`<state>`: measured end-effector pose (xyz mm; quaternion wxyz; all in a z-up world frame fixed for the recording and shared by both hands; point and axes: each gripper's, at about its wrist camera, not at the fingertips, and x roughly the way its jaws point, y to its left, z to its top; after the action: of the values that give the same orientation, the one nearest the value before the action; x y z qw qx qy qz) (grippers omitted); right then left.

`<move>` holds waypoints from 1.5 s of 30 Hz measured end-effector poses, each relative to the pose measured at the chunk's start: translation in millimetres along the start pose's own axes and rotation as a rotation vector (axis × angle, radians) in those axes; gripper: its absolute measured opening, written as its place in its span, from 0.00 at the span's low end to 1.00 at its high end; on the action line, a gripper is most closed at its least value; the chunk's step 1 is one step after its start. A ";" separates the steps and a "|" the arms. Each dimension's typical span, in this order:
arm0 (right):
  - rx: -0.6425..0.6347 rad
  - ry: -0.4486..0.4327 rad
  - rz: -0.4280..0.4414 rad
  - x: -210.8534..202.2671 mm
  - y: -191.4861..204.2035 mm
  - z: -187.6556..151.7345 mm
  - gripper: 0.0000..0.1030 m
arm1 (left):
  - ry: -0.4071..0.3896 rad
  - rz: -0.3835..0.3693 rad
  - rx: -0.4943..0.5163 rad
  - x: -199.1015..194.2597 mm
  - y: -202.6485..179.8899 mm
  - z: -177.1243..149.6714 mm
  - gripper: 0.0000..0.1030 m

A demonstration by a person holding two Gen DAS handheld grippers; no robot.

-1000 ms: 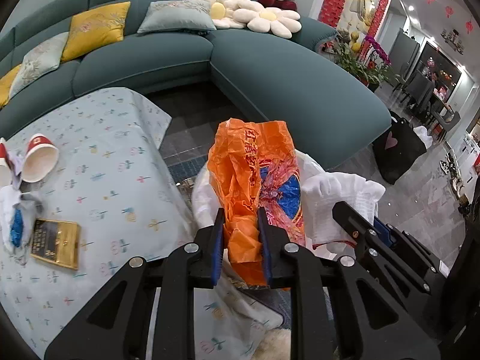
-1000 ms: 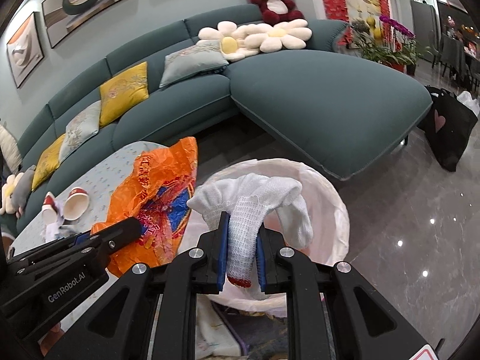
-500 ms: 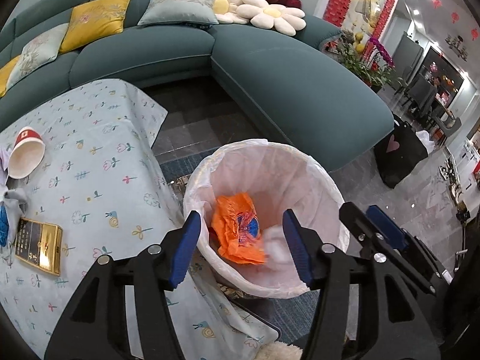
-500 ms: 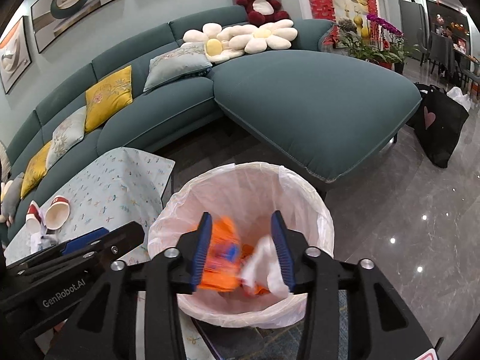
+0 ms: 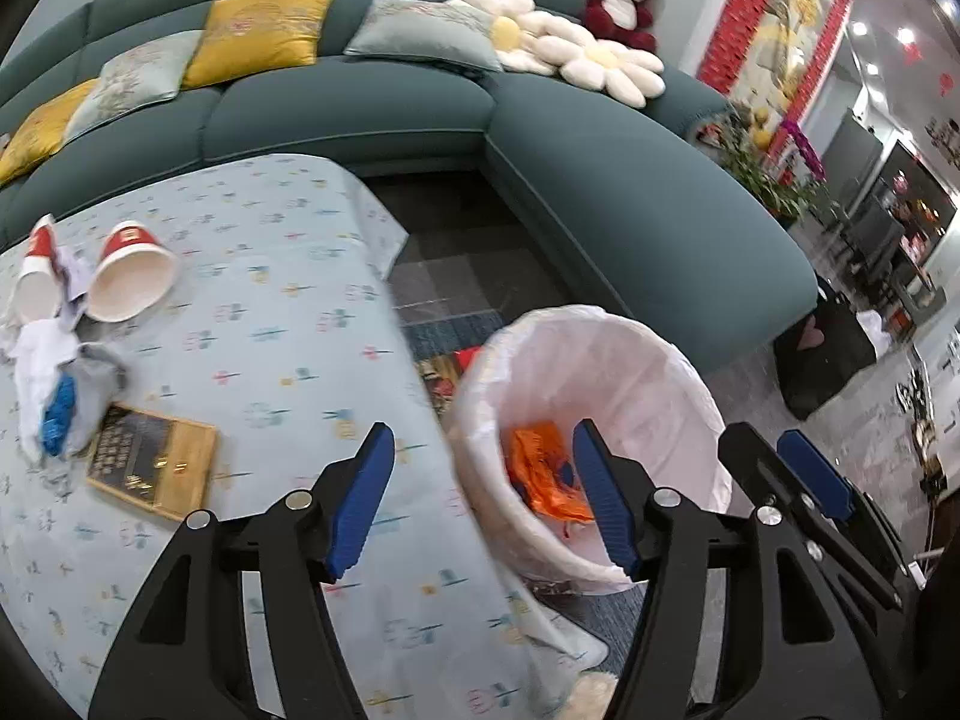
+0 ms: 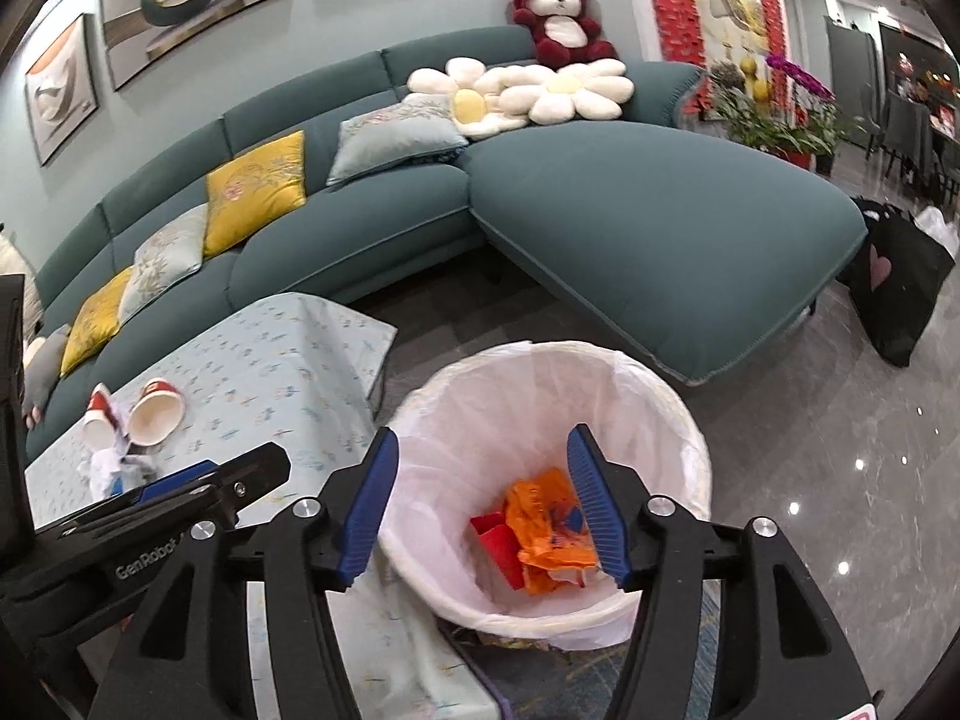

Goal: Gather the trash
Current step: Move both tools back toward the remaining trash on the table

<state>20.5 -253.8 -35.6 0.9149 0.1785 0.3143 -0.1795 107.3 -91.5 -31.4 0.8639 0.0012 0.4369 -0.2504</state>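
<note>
Left gripper, right gripper: jaws spread, empty. Lined trash bin: orange plastic bag inside. Surface: paper cups at ten o'clock.

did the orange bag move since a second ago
Yes. The orange bag was clamped in the left tongs above the bin; now it lies at the bottom of the bin's white liner, and both tongs are open.
</note>
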 end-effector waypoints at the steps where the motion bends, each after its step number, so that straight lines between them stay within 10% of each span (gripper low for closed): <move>1: -0.010 0.000 0.008 -1.5 5.9 -0.9 0.58 | -0.004 0.006 -0.009 -3.3 5.1 -0.6 0.59; 45: -0.350 0.149 0.282 34.6 247.7 -52.6 0.62 | -0.072 0.350 -0.353 -66.1 271.7 -19.2 0.86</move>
<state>128.3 -22.1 -43.6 0.9223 0.0719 0.3793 0.0209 178.1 178.9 -52.1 0.8959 -0.0831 0.4360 -0.0169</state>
